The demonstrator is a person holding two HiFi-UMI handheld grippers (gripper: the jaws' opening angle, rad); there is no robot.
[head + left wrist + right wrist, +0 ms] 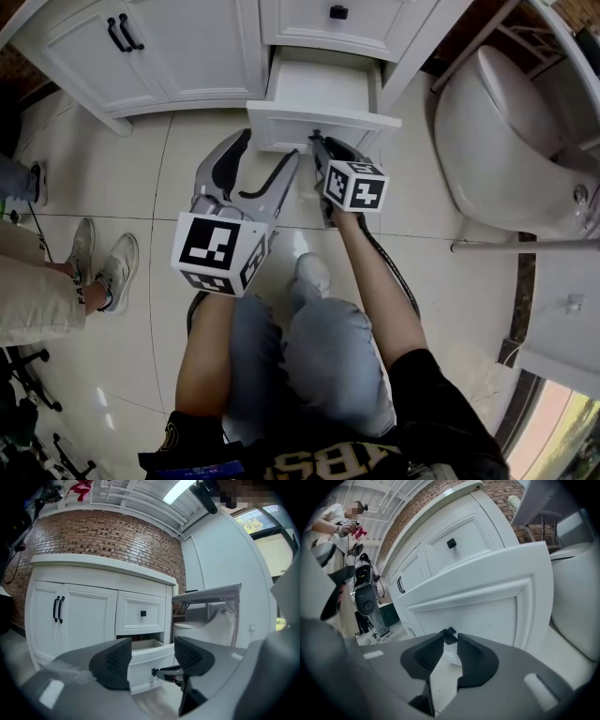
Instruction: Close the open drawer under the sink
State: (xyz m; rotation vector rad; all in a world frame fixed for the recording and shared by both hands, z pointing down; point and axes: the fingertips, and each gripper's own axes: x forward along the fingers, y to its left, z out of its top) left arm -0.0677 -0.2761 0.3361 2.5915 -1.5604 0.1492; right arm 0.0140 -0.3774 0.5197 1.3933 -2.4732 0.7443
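**Right tongs pinch the knob of the open drawer**

At the far left of the head view, a bystander's sneakers (105,267) stand on the tiled floor (141,159). Ahead is the white vanity (202,66), whose two cupboard doors carry black handles (125,33). The left tongs (272,148) hang in front of it with the jaws wide apart. Nothing lies between them, and they point toward the left part of the drawer front from close by.

The drawer (323,89) is the lower of two on the vanity's right side. It stands pulled out toward the person with its pale inside showing, while the upper drawer (309,19) above it sits flush. The right tongs (316,142) are closed, and their tips are pinched on the small black knob (449,634) at the middle of the open drawer's front panel. Further right, a white toilet (497,141) stands just beside the vanity.
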